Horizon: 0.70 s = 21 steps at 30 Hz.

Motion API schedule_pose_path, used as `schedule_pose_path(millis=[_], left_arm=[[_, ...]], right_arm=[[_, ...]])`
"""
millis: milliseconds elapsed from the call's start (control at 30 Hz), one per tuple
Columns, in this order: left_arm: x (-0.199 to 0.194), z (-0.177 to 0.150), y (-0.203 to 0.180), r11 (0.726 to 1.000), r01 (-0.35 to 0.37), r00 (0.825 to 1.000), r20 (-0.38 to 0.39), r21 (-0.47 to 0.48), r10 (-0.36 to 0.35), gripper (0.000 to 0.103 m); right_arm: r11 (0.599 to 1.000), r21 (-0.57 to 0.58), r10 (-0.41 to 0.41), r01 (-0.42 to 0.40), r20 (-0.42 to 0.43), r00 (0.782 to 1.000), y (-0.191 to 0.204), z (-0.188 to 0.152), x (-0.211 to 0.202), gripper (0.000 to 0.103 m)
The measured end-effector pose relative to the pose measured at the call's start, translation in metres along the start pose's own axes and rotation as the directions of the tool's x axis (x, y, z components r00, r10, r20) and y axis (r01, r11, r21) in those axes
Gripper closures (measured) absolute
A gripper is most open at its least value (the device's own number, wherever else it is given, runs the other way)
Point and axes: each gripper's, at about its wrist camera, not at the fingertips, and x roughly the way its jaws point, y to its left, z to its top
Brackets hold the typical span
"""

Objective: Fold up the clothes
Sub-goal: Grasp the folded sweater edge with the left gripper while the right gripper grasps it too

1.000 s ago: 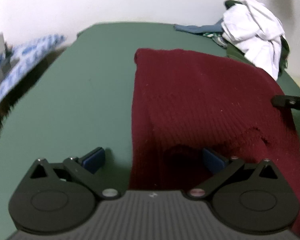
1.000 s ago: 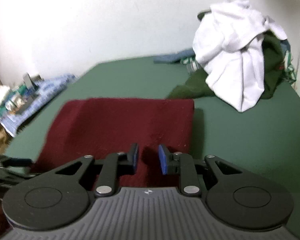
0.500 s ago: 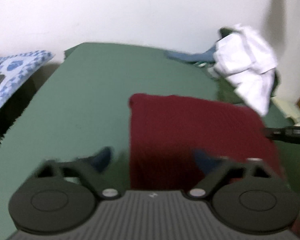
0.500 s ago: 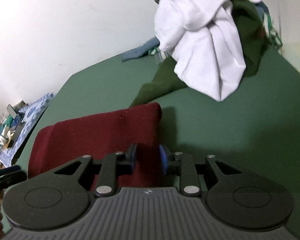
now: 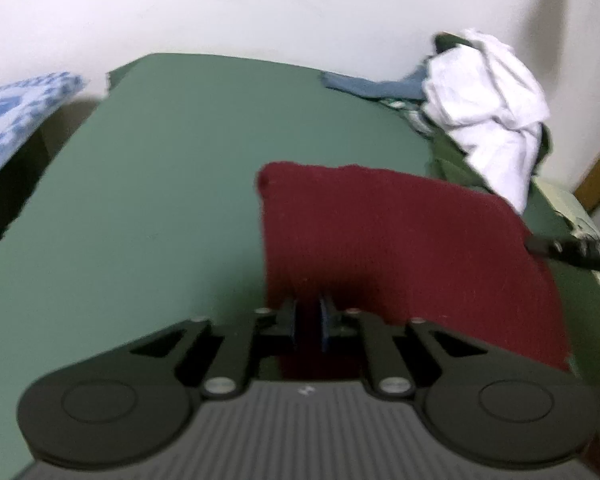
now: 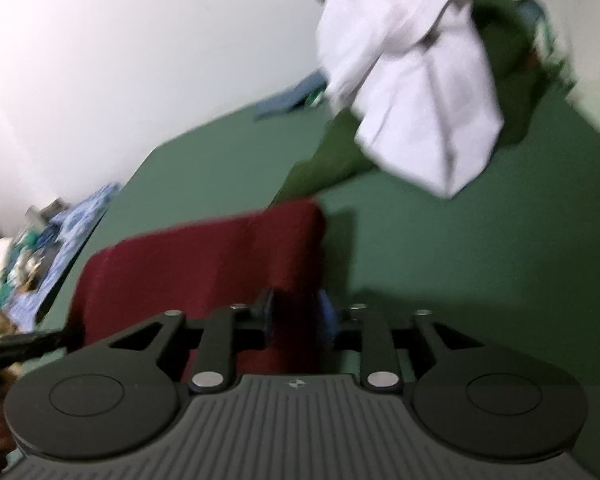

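A folded maroon knit garment lies on the green surface. My left gripper is shut on its near left edge, and maroon cloth fills the narrow gap between the blue pads. In the right wrist view the same garment has its near right corner between the fingers of my right gripper, which is shut on it. The right gripper's tip shows at the garment's right edge. The left gripper shows at the garment's left edge.
A heap of white cloth over dark green clothing sits at the back right, by the wall. A blue-grey garment lies behind it. A blue patterned cloth with clutter lies off the left edge.
My left gripper, open one second ago, has closed on the garment's near left edge. Both wrist cameras have risen and tilted, so the garment looks smaller. The right gripper has kept its grip.
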Motion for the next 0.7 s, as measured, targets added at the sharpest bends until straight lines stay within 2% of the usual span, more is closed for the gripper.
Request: schedule_pose_path(millis=[33, 67, 100, 133, 167, 200, 233, 300, 433, 500, 567, 600, 633, 700], left_arm=[[-0.001, 0.006, 0.000, 1.000, 0.003, 1.000, 0.016, -0.003, -0.003, 0.079], [-0.001, 0.012, 0.000, 1.000, 0.006, 0.999, 0.031, -0.007, -0.006, 0.058], [-0.002, 0.017, 0.000, 1.000, 0.010, 0.999, 0.047, -0.010, -0.009, 0.044], [-0.003, 0.023, 0.000, 1.000, 0.013, 0.998, 0.062, -0.014, -0.012, 0.043], [-0.003, 0.029, 0.000, 1.000, 0.016, 0.997, 0.078, -0.017, -0.015, 0.043], [-0.003, 0.034, 0.000, 1.000, 0.018, 0.996, 0.090, -0.020, -0.016, 0.049], [0.003, 0.036, 0.000, 1.000, 0.010, 0.997, 0.079, -0.018, -0.008, 0.054], [0.015, 0.038, 0.001, 1.000, -0.007, 0.998, 0.059, -0.015, 0.008, 0.090], [0.040, 0.043, 0.001, 0.999, -0.040, 0.999, 0.017, -0.007, 0.040, 0.090], [0.045, 0.041, 0.003, 0.999, -0.049, 0.999, 0.012, 0.003, 0.049, 0.086], [0.045, 0.039, 0.006, 0.999, -0.050, 0.999, 0.013, 0.003, 0.050, 0.080], [0.044, 0.038, 0.008, 0.999, -0.049, 0.999, 0.015, 0.003, 0.049, 0.078], [0.037, 0.039, 0.008, 0.999, -0.043, 0.999, 0.025, -0.001, 0.044, 0.078], [0.025, 0.040, 0.009, 0.999, -0.032, 0.998, 0.045, -0.009, 0.032, 0.076]], right_arm=[[0.999, 0.020, 0.025, -0.025, 0.013, 1.000, -0.001, 0.005, -0.001, 0.073], [0.998, 0.036, 0.042, -0.043, 0.013, 0.999, -0.001, 0.009, 0.001, 0.069], [0.998, 0.045, 0.039, -0.039, 0.012, 0.999, 0.000, 0.014, 0.005, 0.061], [0.998, 0.052, 0.031, -0.031, 0.014, 0.999, 0.001, 0.018, 0.010, 0.061], [0.998, 0.056, 0.007, -0.009, 0.024, 1.000, 0.002, 0.020, 0.016, 0.061], [0.998, 0.061, -0.010, 0.008, 0.029, 1.000, 0.003, 0.023, 0.022, 0.062], [0.998, 0.068, -0.007, 0.006, 0.019, 1.000, 0.003, 0.024, 0.029, 0.070], [0.997, 0.077, -0.006, 0.006, 0.002, 1.000, 0.004, 0.026, 0.041, 0.085], [0.997, -0.016, -0.073, 0.074, 0.033, 0.997, 0.008, 0.022, 0.038, 0.094], [0.995, 0.007, -0.098, 0.098, 0.026, 0.995, -0.003, 0.019, 0.039, 0.094], [0.996, 0.037, -0.078, 0.077, 0.024, 0.997, -0.010, 0.017, 0.038, 0.094], [0.997, 0.041, -0.074, 0.073, 0.026, 0.997, -0.009, 0.017, 0.036, 0.091], [0.996, 0.049, -0.075, 0.073, 0.039, 0.996, -0.008, 0.018, 0.031, 0.082], [0.997, 0.061, -0.056, 0.052, 0.069, 0.996, -0.004, 0.018, 0.018, 0.076]])
